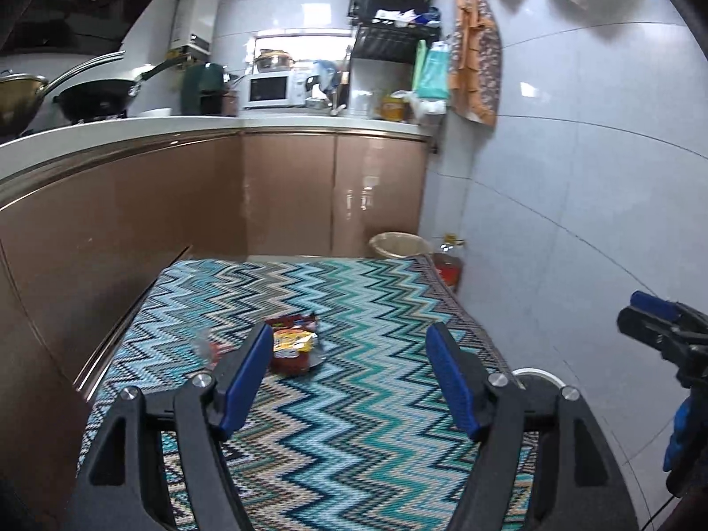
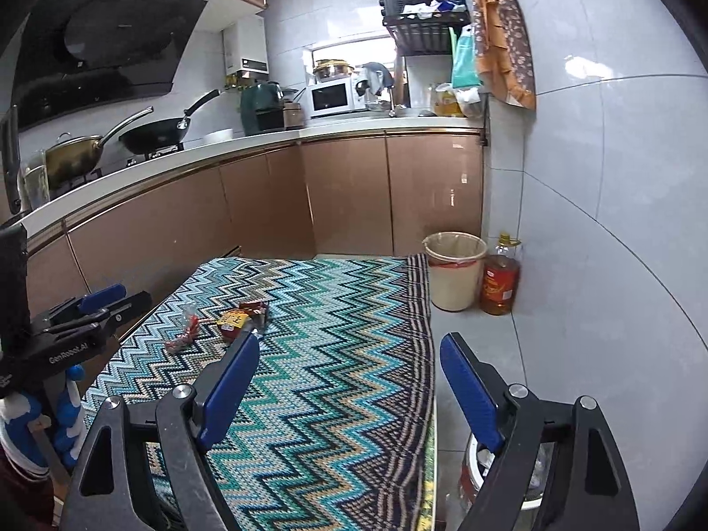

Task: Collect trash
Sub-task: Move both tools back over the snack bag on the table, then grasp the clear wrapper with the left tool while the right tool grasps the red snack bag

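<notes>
Lying on the zigzag-patterned cloth [image 1: 354,420] are the pieces of trash: a red and yellow snack wrapper [image 1: 293,343] near the middle of the cloth's far half, a second red wrapper [image 1: 290,321] touching it just behind, and a crumpled clear wrapper with red print [image 1: 208,347] just to its left. From the right wrist view the same items sit toward the cloth's left side: the red and yellow snack wrapper [image 2: 234,323], the second red wrapper [image 2: 254,307] and the crumpled clear wrapper [image 2: 183,332].

The left gripper [image 1: 349,340] hangs above the cloth with its blue-padded fingers [image 1: 451,380] spread wide and nothing between them; its left finger overlaps the snack wrapper in the picture, but contact cannot be told. The right gripper [image 2: 349,354] is also spread wide and holds nothing, hovering over the cloth's right edge.

Beyond the cloth's far right corner a beige waste bin [image 2: 453,270] lined with a bag stands on the floor, with a bottle of cooking oil [image 2: 500,283] just beside it against the tiled wall [image 2: 597,221]. Brown cabinets [image 2: 345,194] run behind, under a white counter [image 2: 230,144] carrying a black wok [image 2: 152,137] and a microwave [image 2: 329,97].
</notes>
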`<control>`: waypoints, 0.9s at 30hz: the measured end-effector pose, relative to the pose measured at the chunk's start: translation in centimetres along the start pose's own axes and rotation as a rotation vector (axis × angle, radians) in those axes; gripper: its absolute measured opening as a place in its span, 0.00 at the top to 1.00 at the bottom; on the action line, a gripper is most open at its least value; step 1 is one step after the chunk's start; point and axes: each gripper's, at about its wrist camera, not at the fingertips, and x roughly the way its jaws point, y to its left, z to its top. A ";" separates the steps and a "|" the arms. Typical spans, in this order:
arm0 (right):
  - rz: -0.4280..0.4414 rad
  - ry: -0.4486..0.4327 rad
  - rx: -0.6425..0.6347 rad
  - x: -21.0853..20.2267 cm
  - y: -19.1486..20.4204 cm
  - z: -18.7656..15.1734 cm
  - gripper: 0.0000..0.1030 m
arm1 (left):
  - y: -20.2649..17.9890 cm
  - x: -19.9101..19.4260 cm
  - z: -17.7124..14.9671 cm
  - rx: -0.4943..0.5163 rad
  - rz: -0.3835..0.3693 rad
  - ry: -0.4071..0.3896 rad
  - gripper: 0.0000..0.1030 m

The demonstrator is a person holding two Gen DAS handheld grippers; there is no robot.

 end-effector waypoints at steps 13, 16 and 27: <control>0.028 0.064 -0.020 3.8 2.4 0.2 0.20 | 3.3 1.8 -1.4 -0.038 0.063 0.034 0.32; 0.034 0.082 -0.027 4.8 3.0 0.3 0.20 | 4.2 2.5 -1.7 -0.041 0.084 0.045 0.32; 0.066 0.151 -0.050 8.8 5.2 0.4 0.20 | 7.5 5.0 -3.0 -0.094 0.109 0.094 0.32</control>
